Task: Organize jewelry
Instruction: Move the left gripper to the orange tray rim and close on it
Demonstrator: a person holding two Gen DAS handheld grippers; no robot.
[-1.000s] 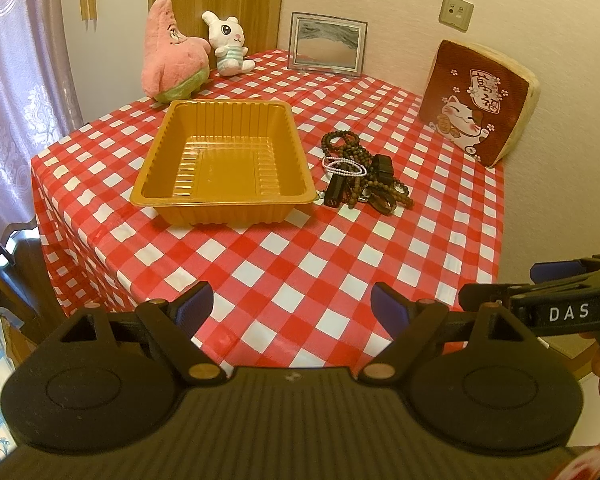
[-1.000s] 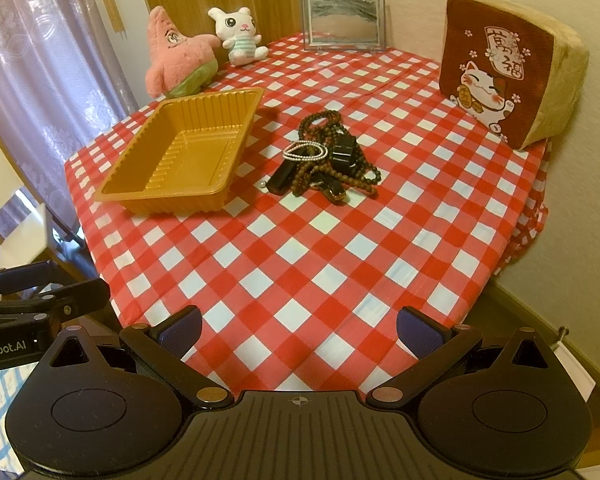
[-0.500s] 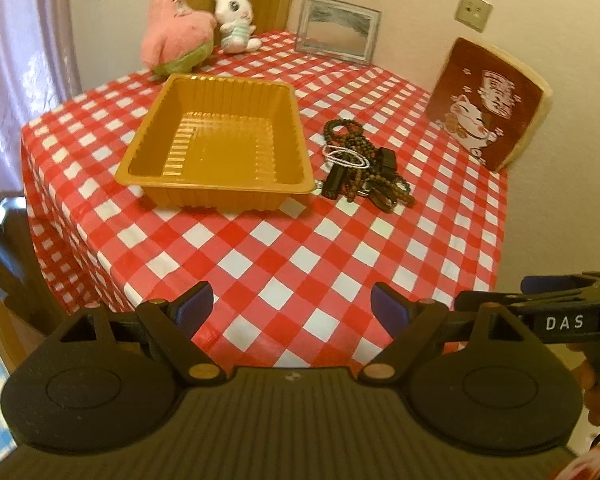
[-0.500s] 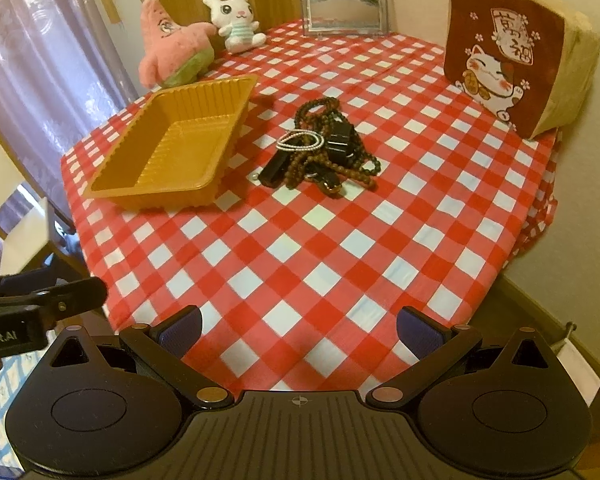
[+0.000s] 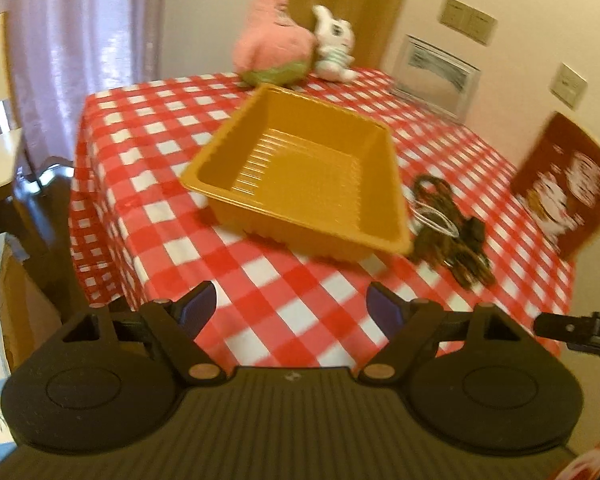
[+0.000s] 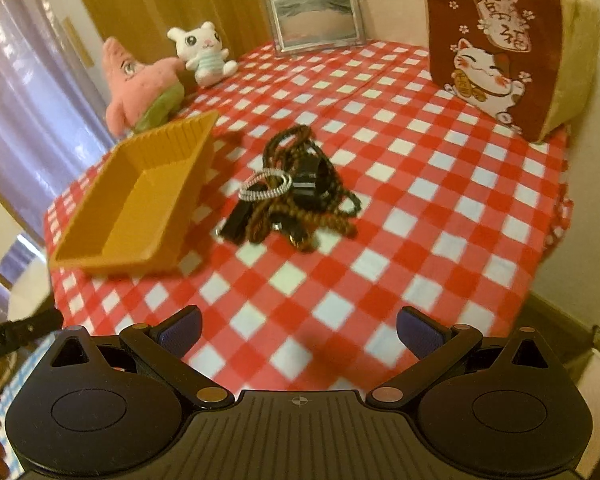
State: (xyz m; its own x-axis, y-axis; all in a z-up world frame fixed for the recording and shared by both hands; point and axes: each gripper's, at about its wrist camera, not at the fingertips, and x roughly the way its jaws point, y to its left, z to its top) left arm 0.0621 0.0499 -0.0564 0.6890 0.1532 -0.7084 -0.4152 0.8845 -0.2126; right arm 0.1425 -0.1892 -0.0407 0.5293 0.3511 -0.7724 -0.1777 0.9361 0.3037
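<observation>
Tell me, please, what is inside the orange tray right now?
The orange tray holds nothing: only its bare ribbed floor shows in the left wrist view. The jewelry pile lies beside it on the checked tablecloth. In the right wrist view, the tray's near wall hides part of the floor.

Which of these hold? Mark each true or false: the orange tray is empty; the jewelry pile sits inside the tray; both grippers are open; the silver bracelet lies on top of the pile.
1. The orange tray is empty. True.
2. The jewelry pile sits inside the tray. False: it lies on the checkered tablecloth beside the tray.
3. The left gripper and right gripper are open. True; neither holds anything.
4. The silver bracelet lies on top of the pile. True.
</observation>
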